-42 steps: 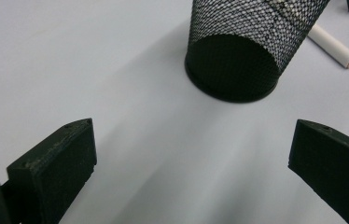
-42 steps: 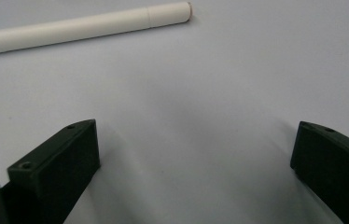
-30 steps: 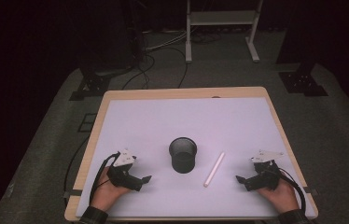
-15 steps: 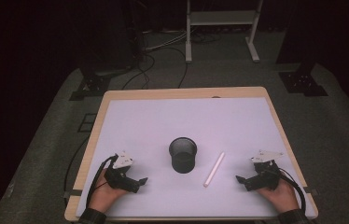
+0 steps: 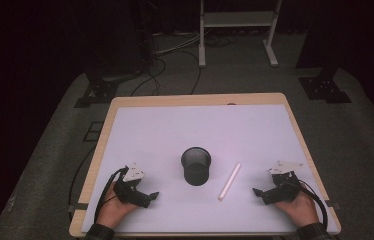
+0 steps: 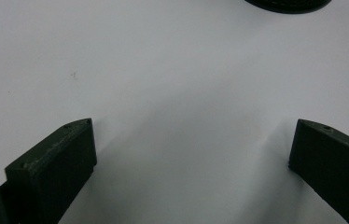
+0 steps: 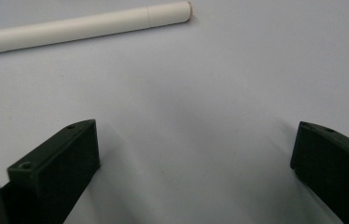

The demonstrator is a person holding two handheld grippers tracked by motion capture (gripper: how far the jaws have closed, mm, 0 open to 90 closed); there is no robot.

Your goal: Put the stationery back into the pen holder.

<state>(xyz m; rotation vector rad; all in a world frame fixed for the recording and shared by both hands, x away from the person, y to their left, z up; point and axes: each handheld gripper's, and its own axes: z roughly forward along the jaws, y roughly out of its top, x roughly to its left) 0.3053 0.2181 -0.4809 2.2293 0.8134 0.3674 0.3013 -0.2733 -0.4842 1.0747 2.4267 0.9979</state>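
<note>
Left tongs [image 5: 147,196] shift slightly toward the near left corner of the table [image 5: 125,107] compared with one second earlier. Right tongs [image 5: 259,194] show only negligible displacement over the same interval.

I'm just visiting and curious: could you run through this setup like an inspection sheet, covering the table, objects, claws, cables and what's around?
Surface: white table top with a wooden rim, clean.
Job's things: black mesh cup upright at centre; white pen lying flat to its right, apart from it.
Clutter: nothing seen.
Grippers: left claw and right claw both open, empty, low at the near edge.
Cables: one trails from each claw; more on the floor behind.
Surroundings: dark room, metal stand, black bases.
</note>
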